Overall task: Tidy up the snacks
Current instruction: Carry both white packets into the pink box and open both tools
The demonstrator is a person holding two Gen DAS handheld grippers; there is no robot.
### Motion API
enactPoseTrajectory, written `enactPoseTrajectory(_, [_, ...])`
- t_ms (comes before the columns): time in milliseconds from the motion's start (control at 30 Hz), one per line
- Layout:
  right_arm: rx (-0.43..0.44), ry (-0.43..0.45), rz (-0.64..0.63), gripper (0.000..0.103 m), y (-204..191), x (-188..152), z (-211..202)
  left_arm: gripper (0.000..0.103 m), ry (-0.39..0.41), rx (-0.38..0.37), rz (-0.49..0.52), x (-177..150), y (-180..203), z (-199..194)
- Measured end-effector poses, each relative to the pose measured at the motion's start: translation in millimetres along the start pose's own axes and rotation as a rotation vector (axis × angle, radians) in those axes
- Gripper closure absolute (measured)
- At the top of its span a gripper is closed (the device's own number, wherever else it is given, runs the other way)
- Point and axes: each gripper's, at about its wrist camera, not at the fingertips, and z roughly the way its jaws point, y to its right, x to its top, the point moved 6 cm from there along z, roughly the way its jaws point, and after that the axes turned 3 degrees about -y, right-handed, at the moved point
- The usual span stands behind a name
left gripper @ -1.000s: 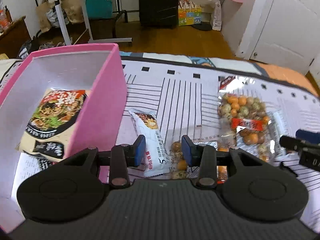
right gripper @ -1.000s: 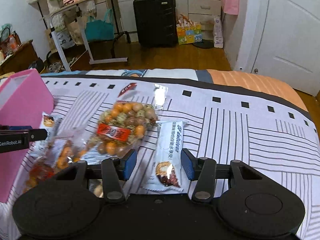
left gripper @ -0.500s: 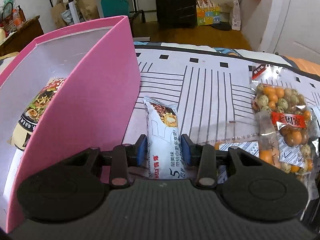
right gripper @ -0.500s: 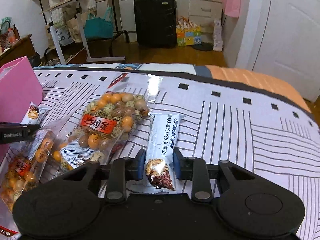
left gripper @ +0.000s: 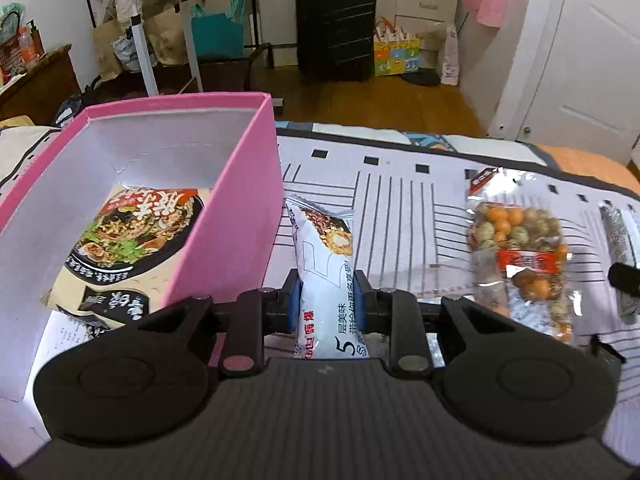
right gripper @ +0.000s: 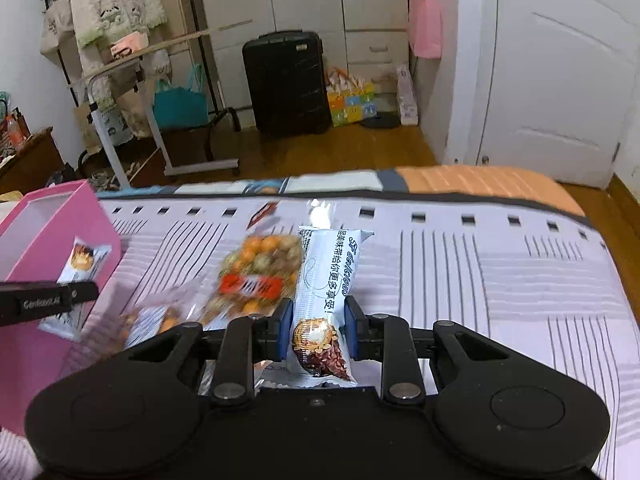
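Snacks: pink cardboard box holding printed noodle packet; left gripper clenching white wafer packet beside it; clear nut bag lying on striped bedsheet; right gripper gripping pale-blue wafer packet.

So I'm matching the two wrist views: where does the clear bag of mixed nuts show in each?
Left wrist: bag of mixed nuts at right, on the striped bedcover.
Right wrist: left of centre, blurred, beside the held white snack bar.
Shared landmark: black suitcase against the far wall.
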Motion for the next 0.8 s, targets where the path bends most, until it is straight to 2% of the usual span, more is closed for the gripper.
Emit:
enactPoseTrajectory(100, [0.026,-0.039,0.026,0.073,-10.8,-12.9,-7.8,0.078,0.002,-0.017,0.015,-2.8,1.3,-13.0])
enactPoseTrajectory(333, [0.054,-0.139,0.025,0.073,-36.7,-39.9,-28.1,0.079,-0.061,-0.073,0.022,-28.0,4.7,-42.4])
enactPoseTrajectory(567, [0.053,-0.175,-0.011,0.073,-57.1,-50.3,-69.8,0.079,-0.122,-0.178,0.039,-59.2,1.4,-81.5])
enactPoseTrajectory(800, [0.108,-0.195,-0.030,0.073,-77.0,-48.0,-114.4,0.078,-0.083,-0.269,0.056,-67.2,-11.7,-144.8])
